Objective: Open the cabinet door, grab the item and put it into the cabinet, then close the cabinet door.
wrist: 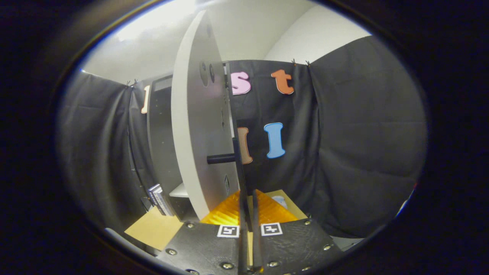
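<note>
My claw point(248, 198) with its fingers point(229, 214) drawn nearly together on the thin vertical handle bar point(238, 168) of the cabinet door point(195, 133), which stands swung out edge-on from the cabinet point(162, 152). A dark boxed item point(159, 198) stands on the table point(153, 229) by the cabinet's foot. I would hold the pinch firm and follow the hinge's arc, never pulling straight

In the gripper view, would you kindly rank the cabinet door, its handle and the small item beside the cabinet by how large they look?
1. Door, open and closest to the camera, so nearness inflates it.
2. Item.
3. Handle, a thin bar between the nearly closed fingers; close to the item in apparent size.
</note>
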`<state>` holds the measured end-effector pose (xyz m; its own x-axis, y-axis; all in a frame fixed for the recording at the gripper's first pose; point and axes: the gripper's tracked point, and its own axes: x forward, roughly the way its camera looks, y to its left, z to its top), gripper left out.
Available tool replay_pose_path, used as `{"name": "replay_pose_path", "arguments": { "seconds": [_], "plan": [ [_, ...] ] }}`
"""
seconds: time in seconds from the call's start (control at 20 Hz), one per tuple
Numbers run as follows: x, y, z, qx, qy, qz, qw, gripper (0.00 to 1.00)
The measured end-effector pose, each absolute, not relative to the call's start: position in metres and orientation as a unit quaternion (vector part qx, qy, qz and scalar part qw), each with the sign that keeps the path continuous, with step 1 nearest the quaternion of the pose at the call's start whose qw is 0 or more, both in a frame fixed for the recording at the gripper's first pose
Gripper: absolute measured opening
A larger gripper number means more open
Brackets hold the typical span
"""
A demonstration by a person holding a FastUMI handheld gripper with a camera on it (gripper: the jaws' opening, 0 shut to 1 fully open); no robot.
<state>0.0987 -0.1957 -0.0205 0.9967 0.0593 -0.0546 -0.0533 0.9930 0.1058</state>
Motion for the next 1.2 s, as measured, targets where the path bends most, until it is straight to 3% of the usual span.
{"name": "replay_pose_path", "arguments": {
  "seconds": [0.7, 1.1, 1.2],
  "plan": [
    [0.065, -0.203, -0.007, 0.033, 0.015, 0.001, 0.999, 0.09],
    [0.017, -0.150, -0.008, 0.040, 0.010, 0.036, 0.998, 0.09],
    [0.018, -0.124, -0.017, 0.037, 0.015, 0.053, 0.998, 0.16]
  ]
}}
